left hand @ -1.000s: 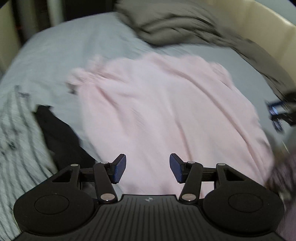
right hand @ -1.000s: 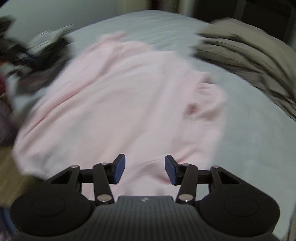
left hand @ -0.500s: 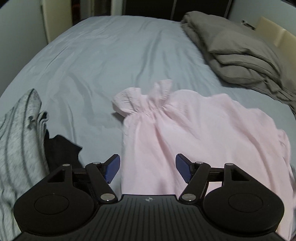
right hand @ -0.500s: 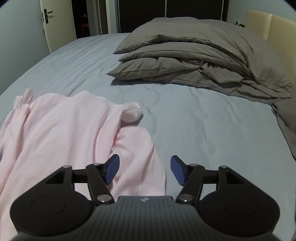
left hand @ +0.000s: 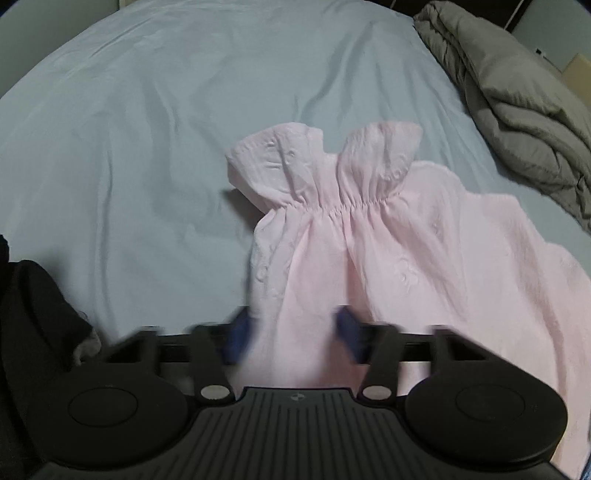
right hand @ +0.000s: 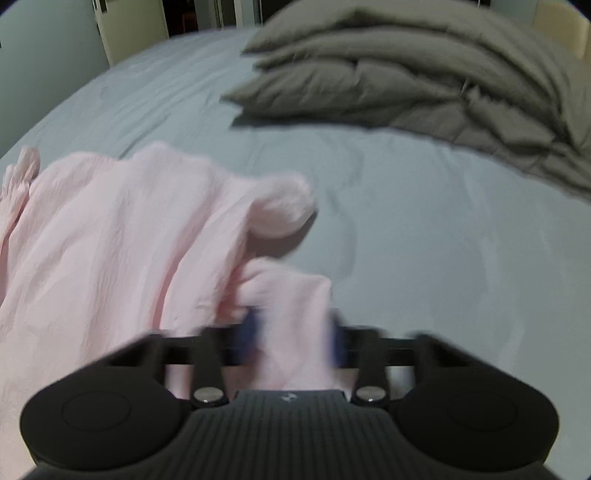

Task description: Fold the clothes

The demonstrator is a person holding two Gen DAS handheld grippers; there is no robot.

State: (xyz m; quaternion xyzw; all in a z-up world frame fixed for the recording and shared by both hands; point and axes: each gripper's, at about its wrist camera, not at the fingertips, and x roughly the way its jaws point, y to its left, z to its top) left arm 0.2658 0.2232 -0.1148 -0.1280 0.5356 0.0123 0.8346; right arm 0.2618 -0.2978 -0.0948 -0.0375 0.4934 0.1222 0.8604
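Observation:
A pale pink garment [left hand: 399, 258] lies spread on the light blue bed sheet [left hand: 147, 129], its ruffled, gathered sleeve [left hand: 317, 166] pointing away from me. My left gripper [left hand: 291, 332] hangs low over the garment's left edge, open, with pink cloth between its blurred blue fingers [left hand: 236, 332]. In the right wrist view the pink garment [right hand: 110, 240] fills the left half, with a puffed sleeve [right hand: 284, 206] at its right side. My right gripper [right hand: 293, 336] is open, with the garment's near right corner between its blurred fingers [right hand: 251, 332].
Folded grey-brown bedding [right hand: 406, 74] is stacked at the head of the bed and also shows as bedding [left hand: 517, 110] at the right of the left view. A black garment [left hand: 33, 314] lies at the left edge. A door [right hand: 129, 33] stands beyond the bed.
Both grippers have dropped closer to the pink garment and their fingers have narrowed around its cloth. The striped grey garment has left the left view.

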